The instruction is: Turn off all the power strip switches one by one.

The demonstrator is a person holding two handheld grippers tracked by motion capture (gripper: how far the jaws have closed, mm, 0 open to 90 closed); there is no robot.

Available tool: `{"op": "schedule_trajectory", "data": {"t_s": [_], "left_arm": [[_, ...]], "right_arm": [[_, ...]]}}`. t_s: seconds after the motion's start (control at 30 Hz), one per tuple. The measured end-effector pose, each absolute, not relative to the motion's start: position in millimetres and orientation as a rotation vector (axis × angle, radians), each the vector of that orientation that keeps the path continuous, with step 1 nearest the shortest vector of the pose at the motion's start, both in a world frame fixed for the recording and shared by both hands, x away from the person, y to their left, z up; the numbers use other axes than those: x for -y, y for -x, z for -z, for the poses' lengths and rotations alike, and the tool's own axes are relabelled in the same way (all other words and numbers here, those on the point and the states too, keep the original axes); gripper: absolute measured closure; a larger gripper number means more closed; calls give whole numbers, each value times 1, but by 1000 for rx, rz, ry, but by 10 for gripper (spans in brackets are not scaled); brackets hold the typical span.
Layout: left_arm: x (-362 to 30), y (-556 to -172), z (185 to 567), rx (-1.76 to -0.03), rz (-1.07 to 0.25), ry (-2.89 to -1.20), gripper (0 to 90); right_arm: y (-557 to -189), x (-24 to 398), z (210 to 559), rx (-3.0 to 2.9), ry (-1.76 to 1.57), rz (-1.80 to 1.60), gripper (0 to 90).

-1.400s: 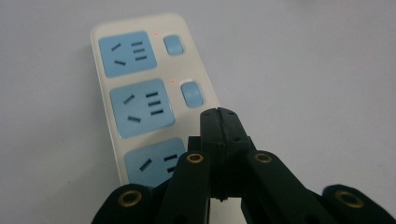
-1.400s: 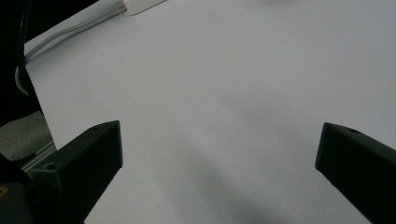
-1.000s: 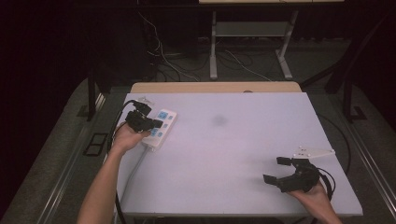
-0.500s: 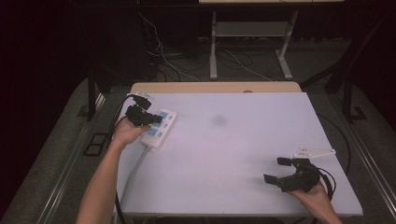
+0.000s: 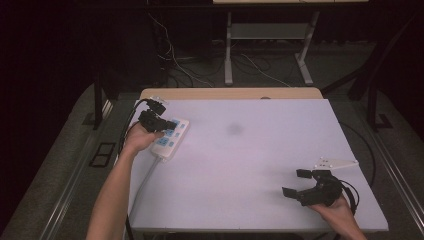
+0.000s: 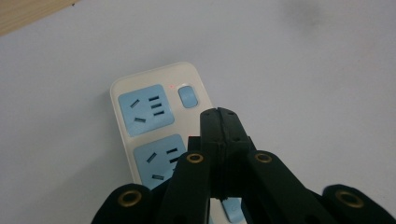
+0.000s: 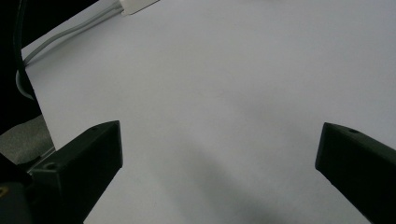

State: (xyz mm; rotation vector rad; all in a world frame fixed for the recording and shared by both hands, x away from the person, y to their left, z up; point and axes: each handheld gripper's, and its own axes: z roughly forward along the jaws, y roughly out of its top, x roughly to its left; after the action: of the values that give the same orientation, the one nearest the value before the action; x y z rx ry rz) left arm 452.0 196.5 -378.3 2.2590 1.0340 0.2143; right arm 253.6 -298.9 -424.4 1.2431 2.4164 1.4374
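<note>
- Power strip (image 5: 170,138) lies flat near the far left corner of the white table (image 5: 250,165), its grey cord (image 5: 145,175) trailing back toward the person's side along the left edge.
- Left gripper (image 6: 218,116) hovers over the strip with its jaws pressed together and pinching nothing, tips just short of a blue rocker switch (image 6: 187,95) beside the end socket (image 6: 145,109); a small red light glows next to that switch.
- Judged by its look, the strip is a stiff, smooth plastic body, light enough to slide if pushed sideways, so a switch wants a straight downward poke; to lift it, grasp across the narrow sides.
- Right gripper (image 5: 302,184) rests near the table's right front corner, jaws spread wide over bare tabletop.
- Tabletop is matte and pale, with one faint dark smudge (image 5: 234,129); beyond it the room is dim, with a carpeted floor, loose cables and metal legs of a frame.
</note>
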Motion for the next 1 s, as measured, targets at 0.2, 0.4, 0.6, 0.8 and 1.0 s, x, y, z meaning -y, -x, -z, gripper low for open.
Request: {"op": "schedule_trajectory", "data": {"t_s": [0.2, 0.4, 0.6, 0.8, 1.0], "left_arm": [[-197, -454, 382, -1032, -218, -2275, 897], [-190, -458, 389, -1033, -205, -2295, 897], [-185, -459, 394, -1033, -210, -2327, 897], [-185, -460, 397, -1027, -206, -2350, 897], [-188, -458, 401, -1044, -200, -2356, 897]], "right_arm": [[-254, 300, 424, -2409, -1242, -1442, 5], [-254, 299, 425, -2413, -1240, -1433, 5], [-254, 301, 425, -2403, -1242, -1442, 5], [-253, 301, 425, -2404, -1240, -1439, 5], [-253, 303, 424, -2395, -1244, -1441, 5]]}}
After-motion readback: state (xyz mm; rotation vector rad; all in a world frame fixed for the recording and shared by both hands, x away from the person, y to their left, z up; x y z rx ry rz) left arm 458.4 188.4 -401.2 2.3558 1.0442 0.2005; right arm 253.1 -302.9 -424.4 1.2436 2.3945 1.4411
